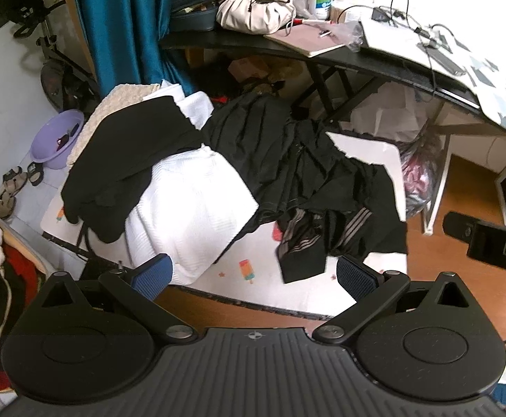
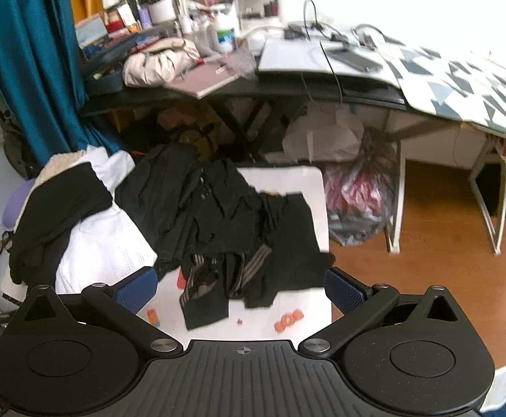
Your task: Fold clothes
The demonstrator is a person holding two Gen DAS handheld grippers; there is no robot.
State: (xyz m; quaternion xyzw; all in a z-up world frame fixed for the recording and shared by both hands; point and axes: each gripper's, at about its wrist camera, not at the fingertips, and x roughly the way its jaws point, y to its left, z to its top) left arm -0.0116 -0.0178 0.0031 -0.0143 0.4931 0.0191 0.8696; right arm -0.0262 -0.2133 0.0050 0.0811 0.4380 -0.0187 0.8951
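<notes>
Both grippers are hovering above the low white table [image 1: 374, 160], and I am approaching the heap of clothes before any grasp. The left gripper [image 1: 254, 274] is carrying its jaws spread wide with nothing between the blue pads [image 1: 355, 278]; the right gripper [image 2: 241, 286] is likewise standing fully open and empty. The clothes are lying in a loose pile across the tabletop: a crumpled black garment [image 1: 287, 160] is occupying the middle, a black piece with grey stripes [image 1: 308, 239] is trailing toward the near edge, and a white textured garment [image 1: 190, 205] is sitting on the left with another black item [image 1: 128, 153] draped over it. In the right wrist view the striped piece [image 2: 211, 278] is lying just ahead of the open jaws. I am judging that the sensible first step is singling out one garment, and the striped piece looks the most accessible, since it is lying on top at the near edge. I am planning to take hold at a hem or corner rather than a bunched fold, using both grippers well apart on the same edge, so the cloth lifts clear without dragging its neighbours off the table.
</notes>
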